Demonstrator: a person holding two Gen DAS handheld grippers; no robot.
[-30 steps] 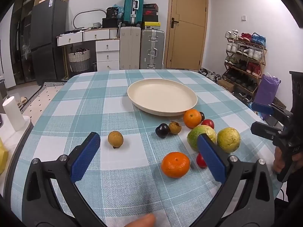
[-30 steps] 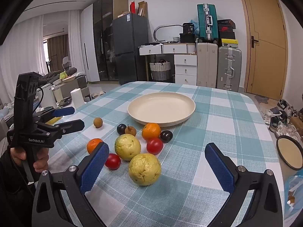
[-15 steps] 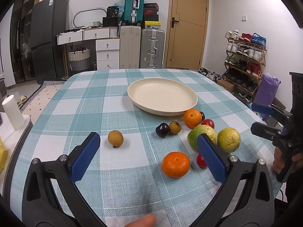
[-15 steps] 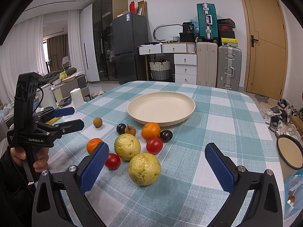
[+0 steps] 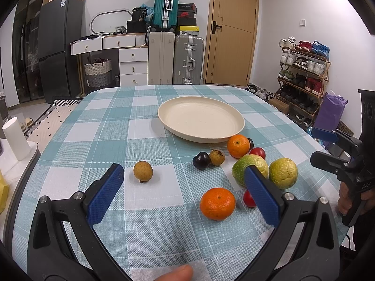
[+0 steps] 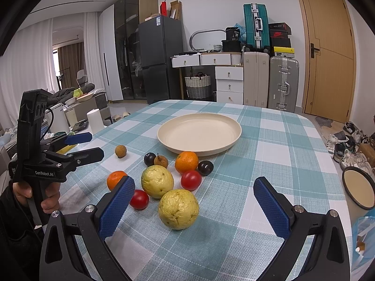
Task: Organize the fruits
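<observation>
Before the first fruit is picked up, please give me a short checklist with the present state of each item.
1. Plate free of fruit: ok, nothing lies in it.
2. Left gripper jaws open and holding nothing: ok.
3. Right gripper jaws open and holding nothing: ok.
4. Nearest guava lies between the right gripper's jaws in the right wrist view: ok.
5. Lone longan apart from the other fruit, easy to take: ok.
6. Fruit firm enough for the grip: cannot tell.
</observation>
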